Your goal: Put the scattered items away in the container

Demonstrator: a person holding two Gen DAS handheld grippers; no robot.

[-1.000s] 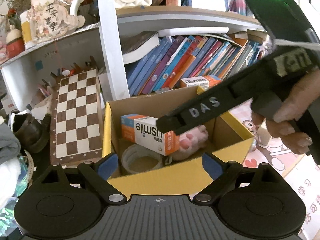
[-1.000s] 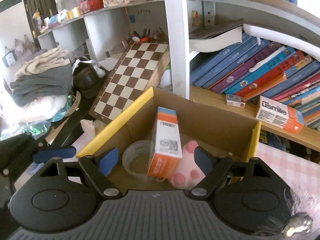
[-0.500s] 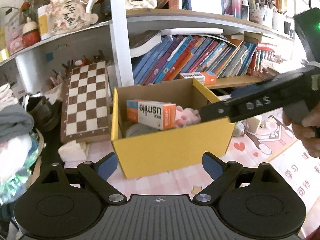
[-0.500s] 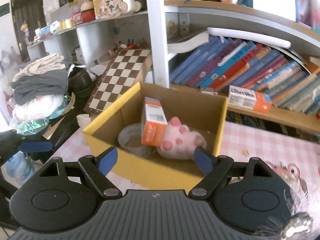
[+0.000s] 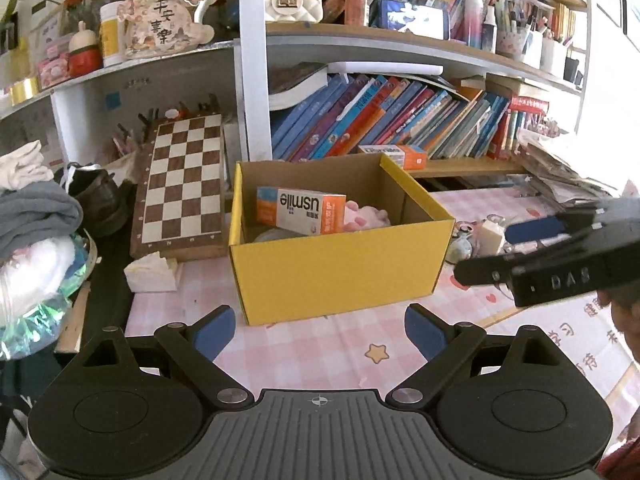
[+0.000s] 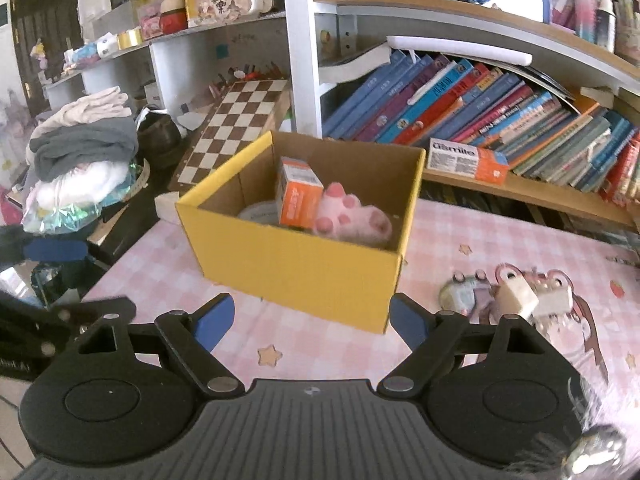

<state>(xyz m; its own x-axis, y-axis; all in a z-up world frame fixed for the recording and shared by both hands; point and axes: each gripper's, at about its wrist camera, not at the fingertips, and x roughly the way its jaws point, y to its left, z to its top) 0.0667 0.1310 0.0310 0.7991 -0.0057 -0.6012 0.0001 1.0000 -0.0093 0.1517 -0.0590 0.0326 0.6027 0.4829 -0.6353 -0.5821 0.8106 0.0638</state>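
- On the pink table [image 6: 328, 344], the yellow box [image 6: 304, 268] holds a toothpaste carton [image 6: 298, 196] and plush paw [image 6: 352, 220].
- Left gripper [image 5: 320, 326]: fingers released, empty.
- Right gripper [image 6: 310, 322]: fingers opening, empty; white padlocks [image 6: 518, 298] at its two o'clock.

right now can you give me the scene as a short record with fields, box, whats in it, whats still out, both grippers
container: yellow cardboard box, open top, on the pink checked table
inside: orange and white usmile carton, pink paw plush, tape roll partly hidden
still on table: small cream padlock-shaped items right of the box
left gripper: open, nothing between the pads
right gripper: jaws opening, nothing between them
behind: chessboard, shelf of books, a second usmile carton on the shelf
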